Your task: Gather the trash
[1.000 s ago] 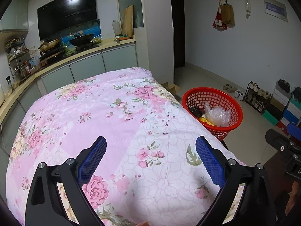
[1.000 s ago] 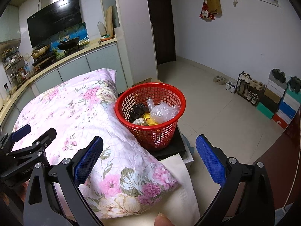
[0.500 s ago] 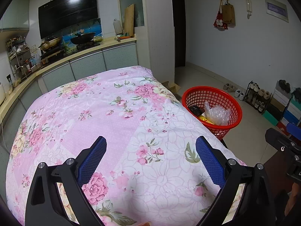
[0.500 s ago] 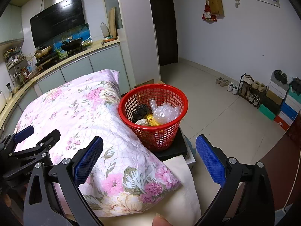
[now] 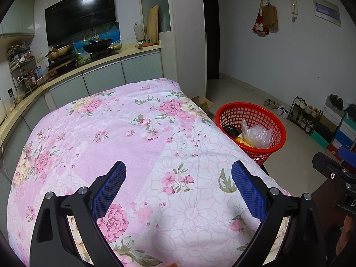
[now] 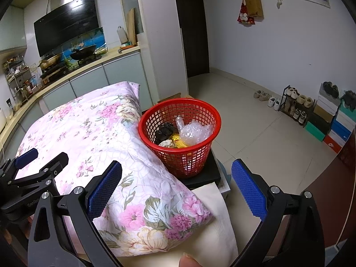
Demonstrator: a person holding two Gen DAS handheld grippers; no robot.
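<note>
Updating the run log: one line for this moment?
left gripper: open, empty | right gripper: open, empty | red basket: holds trash | floral quilt: bare

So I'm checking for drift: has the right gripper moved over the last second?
Yes. The red basket slid right and lower against the right gripper, so it swung slightly left and upward.

Ahead of us a pink floral quilt point(image 5: 124, 146) spreads wide, with a white cloth point(image 6: 213, 218) showing under its near corner at five o'clock. At eleven o'clock we see the black range hood point(image 5: 81, 22) above a wok point(image 5: 98, 44) on the kitchen counter point(image 5: 93, 65). At three o'clock a shoe rack point(image 6: 296, 106) and stacked shoeboxes point(image 6: 331, 122) line the wall.
</note>
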